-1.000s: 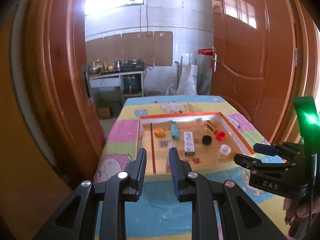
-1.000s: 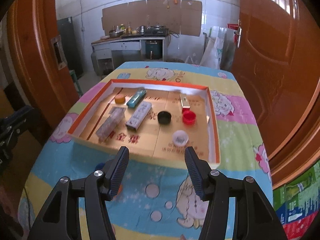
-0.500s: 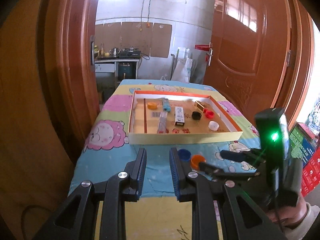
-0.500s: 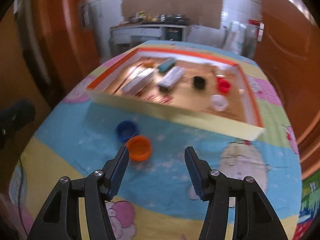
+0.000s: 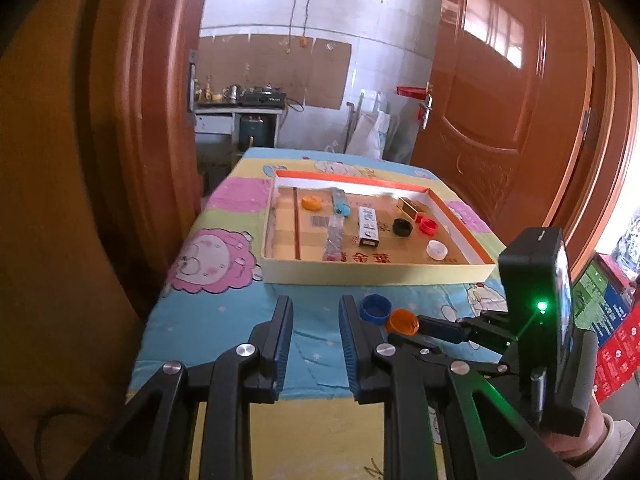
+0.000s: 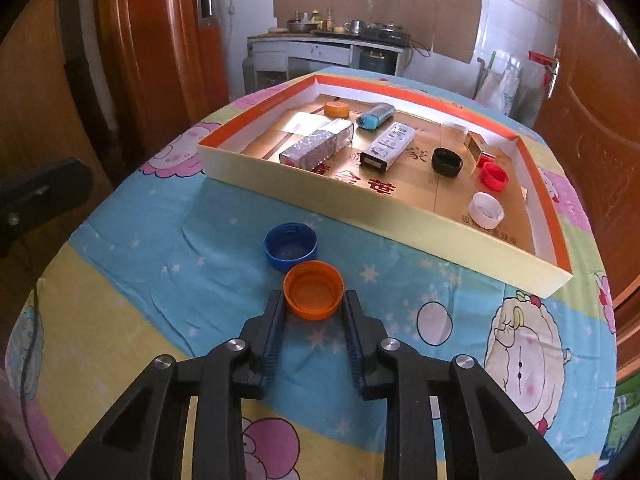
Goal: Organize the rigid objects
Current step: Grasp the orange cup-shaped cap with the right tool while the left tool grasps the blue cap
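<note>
An orange bottle cap [image 6: 313, 289] lies open side up on the tablecloth, between the fingertips of my right gripper [image 6: 313, 300], whose jaws have closed in around its sides. It also shows in the left wrist view [image 5: 403, 321]. A blue cap [image 6: 290, 246] lies just beyond it and also shows in the left wrist view [image 5: 375, 307]. My left gripper [image 5: 314, 312] is open and empty above the cloth, left of both caps. The cardboard tray [image 6: 384, 216] behind holds several caps, boxes and a lighter.
The tray in the left wrist view [image 5: 376, 272] sits mid-table on a cartoon-print tablecloth [image 5: 208, 312]. Orange wooden doors stand on both sides. The table's left edge is near the left door. A kitchen counter stands at the back.
Both grippers pulled back from the tray toward the near table end. My right gripper dropped down and narrowed around the orange cap. The left gripper stayed open.
</note>
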Demonstrator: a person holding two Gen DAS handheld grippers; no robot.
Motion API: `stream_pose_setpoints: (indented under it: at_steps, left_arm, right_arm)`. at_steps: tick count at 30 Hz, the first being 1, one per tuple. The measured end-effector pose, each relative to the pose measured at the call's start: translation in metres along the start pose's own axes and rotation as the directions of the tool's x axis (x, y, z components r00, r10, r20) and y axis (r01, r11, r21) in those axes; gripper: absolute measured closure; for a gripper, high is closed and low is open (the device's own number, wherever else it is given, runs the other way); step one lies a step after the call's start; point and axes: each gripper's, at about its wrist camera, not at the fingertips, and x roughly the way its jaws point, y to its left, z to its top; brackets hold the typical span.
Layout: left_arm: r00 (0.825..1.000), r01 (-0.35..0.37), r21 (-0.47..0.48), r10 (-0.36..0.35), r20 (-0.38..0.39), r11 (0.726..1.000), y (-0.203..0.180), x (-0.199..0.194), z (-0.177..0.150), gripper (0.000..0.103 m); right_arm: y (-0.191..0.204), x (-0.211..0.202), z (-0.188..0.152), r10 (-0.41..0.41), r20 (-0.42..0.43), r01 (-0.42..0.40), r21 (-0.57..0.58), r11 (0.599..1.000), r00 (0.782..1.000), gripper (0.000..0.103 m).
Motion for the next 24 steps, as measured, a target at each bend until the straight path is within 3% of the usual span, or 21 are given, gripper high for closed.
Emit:
stream_pose_setpoints:
  at_steps: [6,12,24]
  left_arm:
    - [0.998,0.027,0.045,-0.024,-0.063,0.999,-0.017,0.024,0.005,0.079]
    - [0.984,0.08,0.102,-0.062,-0.168,0.992,-0.043,0.064,0.003,0.079]
    - [0.969,0.095,0.121,-0.064,-0.239,0.988,-0.064,0.102,-0.004,0.079]
  right_arm:
    - [-0.017,-0.014,-0.01,-0.049,0.02,0.048,0.057,0.997,0.999,0.074]
    - [-0.058,-0.027,-0.025,-0.04,0.043,0.03,0.203,0.979,0.998,0.074]
    - [-0.073,-0.036,-0.033,0.017,0.071,-0.034,0.248,0.968,0.997,0.074]
